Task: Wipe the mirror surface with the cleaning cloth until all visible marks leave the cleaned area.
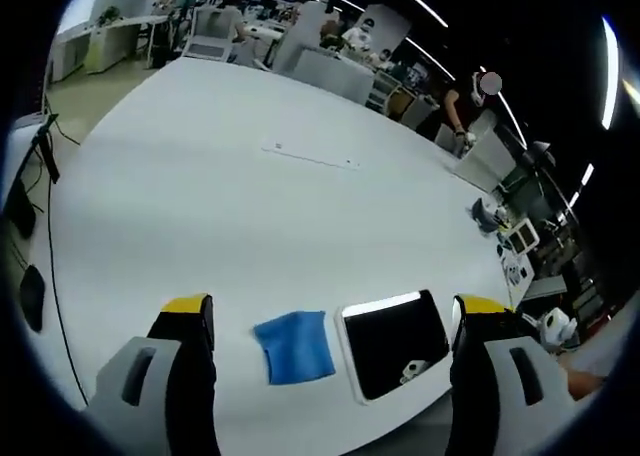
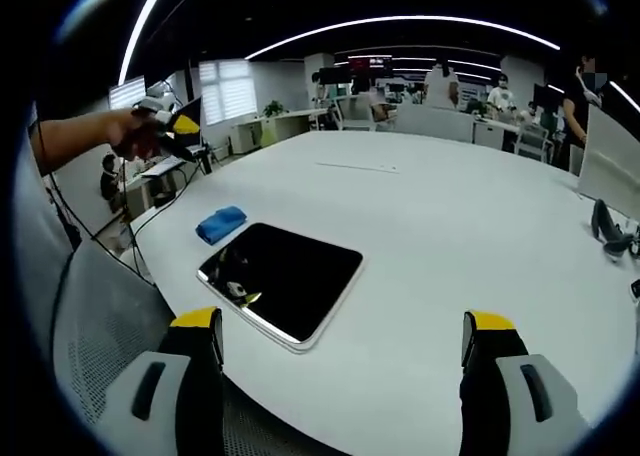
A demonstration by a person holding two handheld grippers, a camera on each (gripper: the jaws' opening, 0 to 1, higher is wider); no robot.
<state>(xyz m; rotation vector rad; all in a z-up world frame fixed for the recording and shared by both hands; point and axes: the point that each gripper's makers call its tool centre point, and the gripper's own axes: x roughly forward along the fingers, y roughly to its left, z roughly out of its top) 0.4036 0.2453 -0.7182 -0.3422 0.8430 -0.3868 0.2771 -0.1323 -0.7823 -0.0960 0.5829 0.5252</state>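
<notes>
Both grippers, left (image 1: 332, 321) and right (image 2: 340, 334), gape wide above mirror (image 2: 282, 277) and cloth (image 2: 221, 223) near table (image 2: 450, 226) edge

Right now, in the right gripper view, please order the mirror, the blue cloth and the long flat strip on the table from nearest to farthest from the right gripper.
1. Mirror: nearest, just ahead of the right gripper, slightly left.
2. Blue cloth: beyond the mirror's far left corner.
3. Long flat strip: farthest, far across the white table.
</notes>
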